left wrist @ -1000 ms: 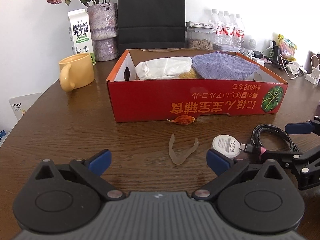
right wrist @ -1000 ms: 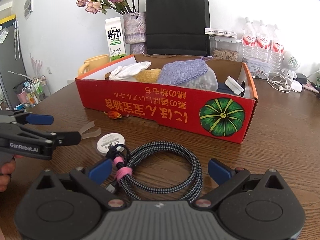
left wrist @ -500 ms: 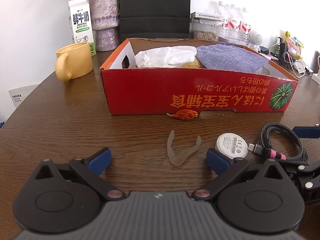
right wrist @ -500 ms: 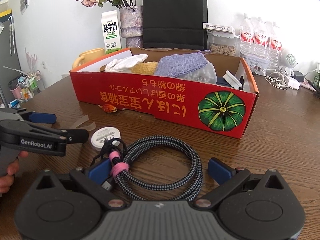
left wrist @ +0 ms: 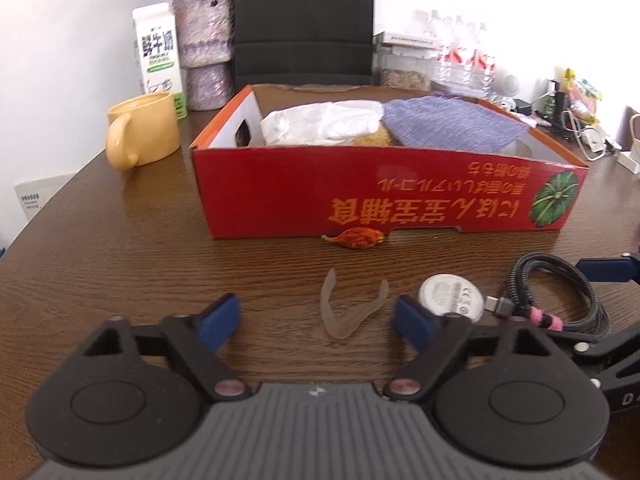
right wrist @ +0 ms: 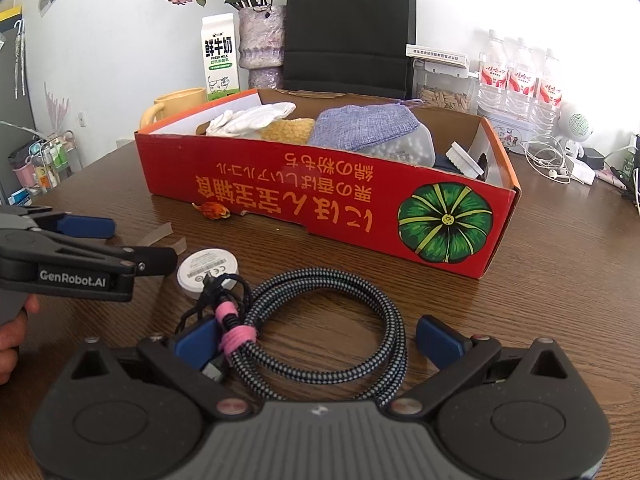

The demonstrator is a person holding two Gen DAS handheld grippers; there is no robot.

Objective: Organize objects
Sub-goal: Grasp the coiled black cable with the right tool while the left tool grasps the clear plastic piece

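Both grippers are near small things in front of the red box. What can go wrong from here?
1. The left gripper, jaws just closing, brackets the thin clear tweezers lying flat on the table; the pads may slide over them.
2. The open right gripper straddles the braided cable, plugged into the white puck; lifting may drag it.
3. The left gripper may bump the puck.

Clear tweezers (left wrist: 352, 308), coiled braided cable (right wrist: 320, 320), apparently flat on table

I see a milk carton (left wrist: 160, 50), yellow mug (left wrist: 144, 134), flower vase (left wrist: 206, 50), black bag (right wrist: 350, 26), and water bottles (right wrist: 520, 76) behind, on the desk (left wrist: 120, 240).
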